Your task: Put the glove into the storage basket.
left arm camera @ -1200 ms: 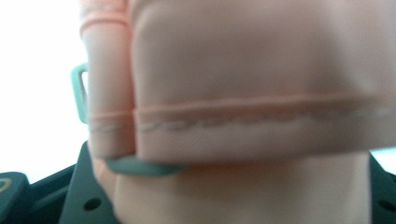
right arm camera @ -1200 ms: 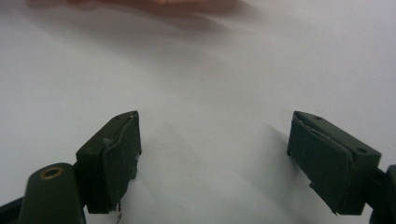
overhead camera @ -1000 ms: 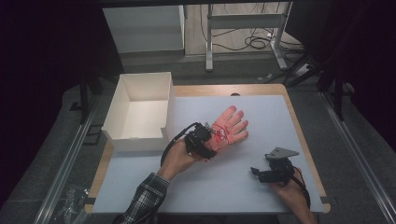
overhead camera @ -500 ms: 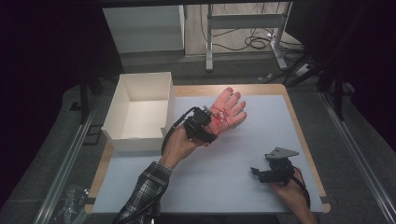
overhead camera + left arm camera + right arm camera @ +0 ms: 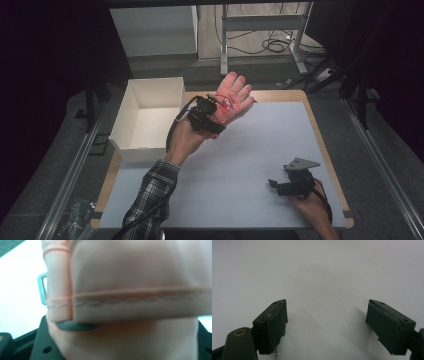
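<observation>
Glove (image 5: 231, 98) apparently clamped in left hand-held gripper (image 5: 214, 109), right hand-held gripper (image 5: 327, 325) wide

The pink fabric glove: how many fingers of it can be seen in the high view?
4: the fingers of the pink fabric glove fan out above the left tongs; a fifth may be hidden.

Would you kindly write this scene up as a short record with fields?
Held item: pink glove, raised near the table's far edge
Left gripper: shut on the glove's cuff
Right gripper: open, holding nothing, low over the white table cover
Container: white box, open top, at the table's left edge, nothing visible inside
Glove versus box: to its right, not inside
</observation>
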`<action>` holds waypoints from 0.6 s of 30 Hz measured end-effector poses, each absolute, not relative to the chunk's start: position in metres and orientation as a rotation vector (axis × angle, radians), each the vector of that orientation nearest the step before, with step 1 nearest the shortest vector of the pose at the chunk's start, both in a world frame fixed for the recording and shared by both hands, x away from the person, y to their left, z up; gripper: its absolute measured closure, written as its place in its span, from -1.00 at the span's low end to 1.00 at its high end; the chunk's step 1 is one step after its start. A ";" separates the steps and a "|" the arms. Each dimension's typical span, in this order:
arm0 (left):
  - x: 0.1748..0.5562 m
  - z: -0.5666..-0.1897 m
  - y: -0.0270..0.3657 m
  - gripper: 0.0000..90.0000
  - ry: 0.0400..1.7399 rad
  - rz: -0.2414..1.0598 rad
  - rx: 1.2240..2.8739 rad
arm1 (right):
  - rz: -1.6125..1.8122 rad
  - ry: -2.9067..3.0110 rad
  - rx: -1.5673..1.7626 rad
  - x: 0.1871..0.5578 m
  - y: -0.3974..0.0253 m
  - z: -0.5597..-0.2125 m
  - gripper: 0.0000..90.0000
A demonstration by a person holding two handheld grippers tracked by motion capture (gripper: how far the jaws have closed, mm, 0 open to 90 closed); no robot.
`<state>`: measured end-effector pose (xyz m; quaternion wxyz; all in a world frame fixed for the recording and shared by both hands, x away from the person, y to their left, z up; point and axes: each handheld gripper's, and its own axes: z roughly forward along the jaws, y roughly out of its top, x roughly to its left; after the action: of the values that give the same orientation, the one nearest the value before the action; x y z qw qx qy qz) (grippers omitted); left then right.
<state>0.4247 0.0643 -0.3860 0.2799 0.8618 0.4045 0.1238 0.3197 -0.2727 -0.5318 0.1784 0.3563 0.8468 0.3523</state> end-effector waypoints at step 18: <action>0.433 -0.360 0.142 -0.14 1.312 0.447 2.168 | 0.997 2.394 1.008 0.320 -0.273 -0.532 -0.60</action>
<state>0.4331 0.1417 -0.3600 0.2803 0.8089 0.4892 0.1668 0.3197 -0.2726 -0.5318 0.1784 0.3566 0.8466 0.3525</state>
